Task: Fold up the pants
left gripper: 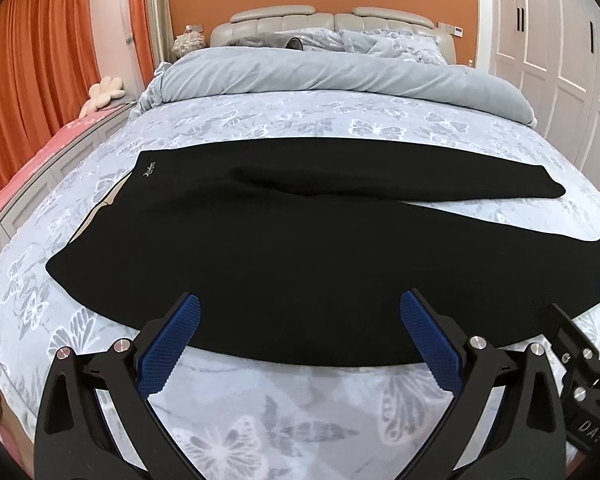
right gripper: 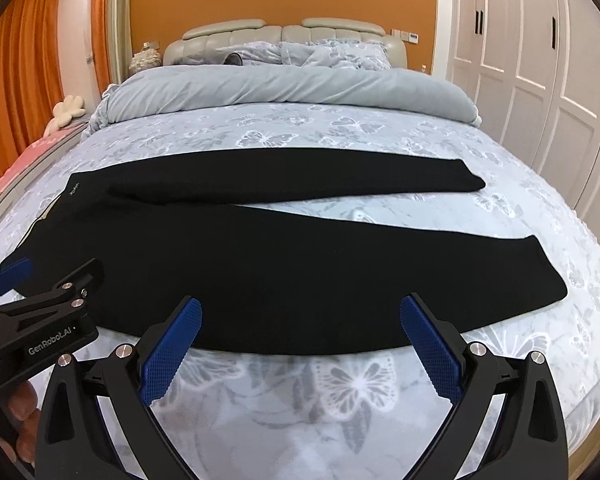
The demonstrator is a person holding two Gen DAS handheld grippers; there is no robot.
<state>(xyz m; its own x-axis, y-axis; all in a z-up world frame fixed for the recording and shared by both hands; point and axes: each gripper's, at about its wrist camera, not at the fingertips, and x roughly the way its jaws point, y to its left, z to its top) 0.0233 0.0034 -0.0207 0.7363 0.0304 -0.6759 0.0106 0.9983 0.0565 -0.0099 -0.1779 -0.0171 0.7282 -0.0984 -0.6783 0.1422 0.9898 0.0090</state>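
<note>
The black pants (left gripper: 292,264) lie flat across the bed (left gripper: 300,400), near its front edge. The waist is at the left and the two legs point to the right, spread apart. The left gripper (left gripper: 300,320) hangs over the front edge of the pants, close to the waist. Its blue fingers (left gripper: 172,344) are wide open and hold nothing. The right gripper (right gripper: 300,320) hangs over the near leg. Its fingers (right gripper: 432,348) are wide open too, with nothing in them.

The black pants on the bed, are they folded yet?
Spread, not folded: black pants lie flat, both legs apart, on the bed.
</note>
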